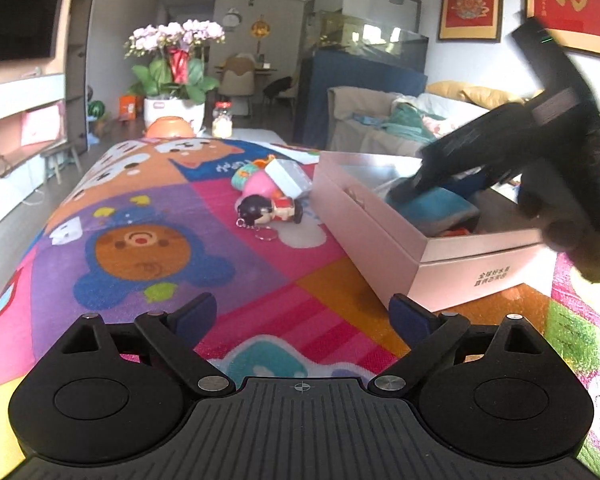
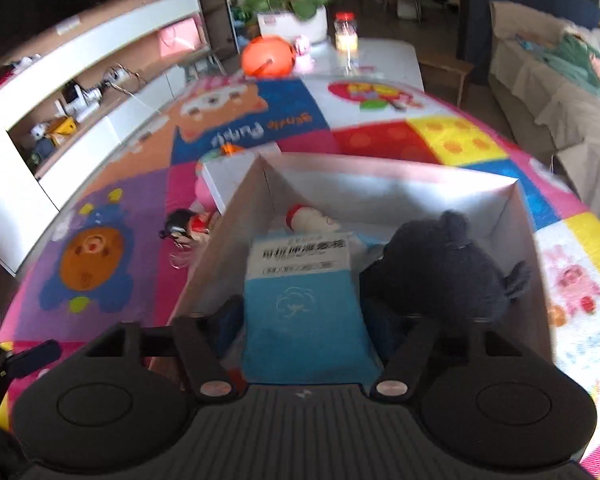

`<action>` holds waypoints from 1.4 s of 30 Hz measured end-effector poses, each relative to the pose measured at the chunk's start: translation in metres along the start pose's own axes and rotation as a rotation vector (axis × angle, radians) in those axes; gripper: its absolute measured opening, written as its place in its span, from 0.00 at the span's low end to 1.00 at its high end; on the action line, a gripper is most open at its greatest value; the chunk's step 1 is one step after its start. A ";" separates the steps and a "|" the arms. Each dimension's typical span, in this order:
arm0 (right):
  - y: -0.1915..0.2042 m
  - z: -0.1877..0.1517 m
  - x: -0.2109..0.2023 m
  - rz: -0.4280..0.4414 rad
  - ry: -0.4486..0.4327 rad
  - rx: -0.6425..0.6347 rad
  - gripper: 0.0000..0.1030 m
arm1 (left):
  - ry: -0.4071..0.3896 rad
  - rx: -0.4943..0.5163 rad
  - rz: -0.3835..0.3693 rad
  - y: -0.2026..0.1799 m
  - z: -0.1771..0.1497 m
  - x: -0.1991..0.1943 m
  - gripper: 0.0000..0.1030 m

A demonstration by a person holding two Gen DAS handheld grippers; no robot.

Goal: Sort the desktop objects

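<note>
The blue packet (image 2: 306, 320) lies inside the pink box (image 1: 384, 236), beside a dark plush (image 2: 446, 268); our right gripper (image 2: 306, 332) is clenched on the blue packet, so we judge placing is in hand. Left gripper (image 1: 302, 316) is released over the worktop (image 1: 228, 276). Next: let go, then fetch the doll keychain (image 1: 270, 210) just outside.

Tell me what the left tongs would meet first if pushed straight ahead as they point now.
Probably nothing close: the open left tongs point along the bare cartoon mat. The doll keychain lies farther on, slightly left of that line, and the pink box sits to the right. Depth is unclear.
</note>
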State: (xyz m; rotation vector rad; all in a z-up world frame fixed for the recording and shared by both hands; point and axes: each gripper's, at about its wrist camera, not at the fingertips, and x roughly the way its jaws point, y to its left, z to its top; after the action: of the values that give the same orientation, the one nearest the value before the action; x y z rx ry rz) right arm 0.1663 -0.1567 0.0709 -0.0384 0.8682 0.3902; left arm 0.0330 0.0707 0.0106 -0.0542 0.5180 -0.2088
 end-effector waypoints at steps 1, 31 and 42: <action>-0.002 -0.001 -0.011 -0.001 -0.042 -0.003 0.78 | -0.001 -0.003 0.002 0.000 0.000 0.000 0.94; 0.031 0.108 0.031 0.083 -0.033 0.090 0.60 | 0.036 -0.076 0.041 0.020 0.009 0.016 0.97; 0.006 0.142 0.162 0.040 0.257 0.485 0.42 | -0.010 -0.128 0.004 0.028 0.007 0.009 0.98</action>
State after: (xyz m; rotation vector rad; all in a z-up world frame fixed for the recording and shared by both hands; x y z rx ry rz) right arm 0.3628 -0.0722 0.0428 0.3842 1.2001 0.2058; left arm 0.0495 0.0957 0.0091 -0.1792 0.5214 -0.1713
